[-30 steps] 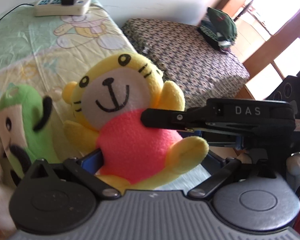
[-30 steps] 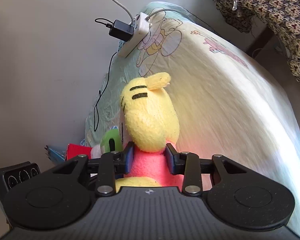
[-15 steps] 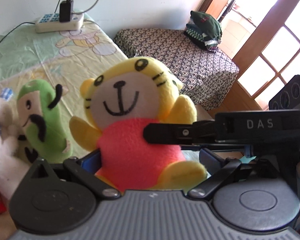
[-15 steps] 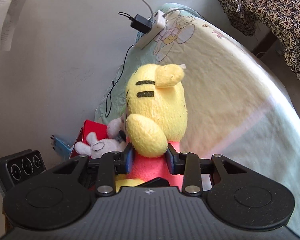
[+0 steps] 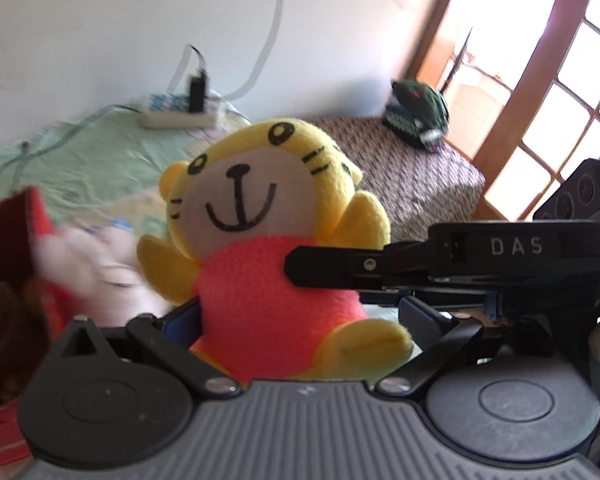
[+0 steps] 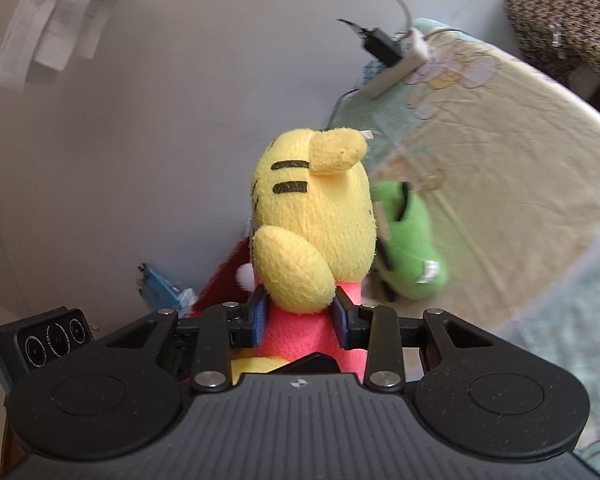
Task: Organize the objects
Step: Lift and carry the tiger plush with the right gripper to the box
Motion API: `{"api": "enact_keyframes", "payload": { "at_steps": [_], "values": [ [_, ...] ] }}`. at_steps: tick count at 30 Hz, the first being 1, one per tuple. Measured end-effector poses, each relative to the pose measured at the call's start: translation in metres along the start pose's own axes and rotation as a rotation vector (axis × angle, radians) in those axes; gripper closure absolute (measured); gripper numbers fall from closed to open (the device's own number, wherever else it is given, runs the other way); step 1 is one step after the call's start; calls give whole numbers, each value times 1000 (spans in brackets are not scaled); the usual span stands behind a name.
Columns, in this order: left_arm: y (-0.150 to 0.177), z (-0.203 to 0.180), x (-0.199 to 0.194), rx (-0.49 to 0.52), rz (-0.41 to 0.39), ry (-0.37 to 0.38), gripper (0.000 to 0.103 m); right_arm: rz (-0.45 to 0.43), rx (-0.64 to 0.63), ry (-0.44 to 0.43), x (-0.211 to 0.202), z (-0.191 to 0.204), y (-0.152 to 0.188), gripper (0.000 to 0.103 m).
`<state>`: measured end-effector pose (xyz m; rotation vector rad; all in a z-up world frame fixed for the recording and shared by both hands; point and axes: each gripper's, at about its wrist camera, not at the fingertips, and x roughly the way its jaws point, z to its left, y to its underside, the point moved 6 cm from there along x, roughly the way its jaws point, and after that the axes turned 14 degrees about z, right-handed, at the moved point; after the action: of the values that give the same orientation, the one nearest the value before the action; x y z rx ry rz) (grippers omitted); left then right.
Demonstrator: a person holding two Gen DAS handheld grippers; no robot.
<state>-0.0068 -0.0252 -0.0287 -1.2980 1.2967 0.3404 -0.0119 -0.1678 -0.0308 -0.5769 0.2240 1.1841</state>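
Right tongs (image 6: 299, 322) pinch yellow tiger plush (image 5: 272, 240) at its pink belly, lifted above the bed (image 6: 500, 184). Left tongs (image 5: 300, 320) spread around its base. Green plush (image 6: 410, 244) at 2 o'clock, unsorted; placement pending.

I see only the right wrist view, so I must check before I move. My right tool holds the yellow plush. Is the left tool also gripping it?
Observer: No. The left tool is open; its pads stand wide on either side of the yellow plush.
Operator: Which way does its face look?
Observer: Toward the left wrist camera; the smiling face shows in full there.
Operator: What lies behind the plush in that view?
Observer: A dark green bundle lies on the patterned bed.
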Motion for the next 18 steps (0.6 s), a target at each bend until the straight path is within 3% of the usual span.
{"api": "enact_keyframes", "payload": {
  "at_steps": [9,14,18],
  "values": [
    [13,73,-59,-88,-91,-63,4,24,-94,-57,66,64,-1,68],
    [23,113,-72,-139,-100,-81,4,47,-137,-31,104,84,-5,68],
    [25,142,-70,-188,-83,-53,4,45,-170,22,127,97,-9,68]
  ]
}}
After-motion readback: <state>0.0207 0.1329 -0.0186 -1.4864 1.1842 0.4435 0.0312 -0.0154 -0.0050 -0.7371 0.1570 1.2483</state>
